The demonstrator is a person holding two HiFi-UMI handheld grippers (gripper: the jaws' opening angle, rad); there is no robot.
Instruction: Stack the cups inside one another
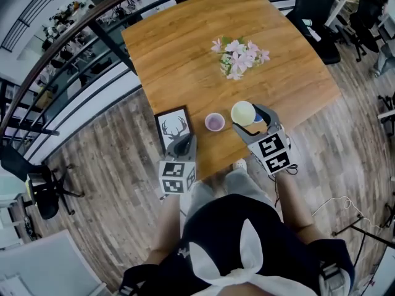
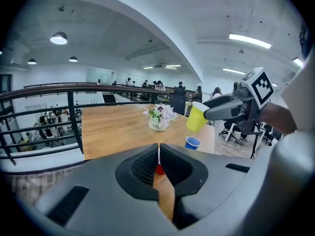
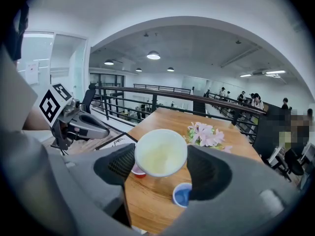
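Head view: a wooden tabletop (image 1: 179, 48) is recorded, with flowers (image 1: 239, 57) set mid-board and a frame (image 1: 173, 128) at the near edge. A red cup (image 1: 214, 122) is stood upright, mouth up, near that edge, between the frame and the right gripper (image 1: 252, 127). A yellow cup (image 1: 243, 113) is clamped in the right gripper, raised off the board, just right of the red cup and apart from it. The left gripper (image 1: 181, 143) is held low beside the frame, with nothing carried. Left gripper view: its jaws are seen closed together and empty, and the red cup is glimpsed through the slit beyond them. The yellow cup is shown tilted, base lower and toward the flowers' side, rim toward its gripper. A blue cup (image 2: 192, 142) is stood upright on the tabletop below it. Right gripper view: the pads are pressed on the yellow cup's wall at either side, its mouth turned to the camera. The blue cup is placed below and slightly right of it, the red cup below and left, partly hidden by the rim. Judged: the blue cup is the nearer receiver, almost beneath; the carried cup's axis would need to be brought upright, base first, over that mouth.
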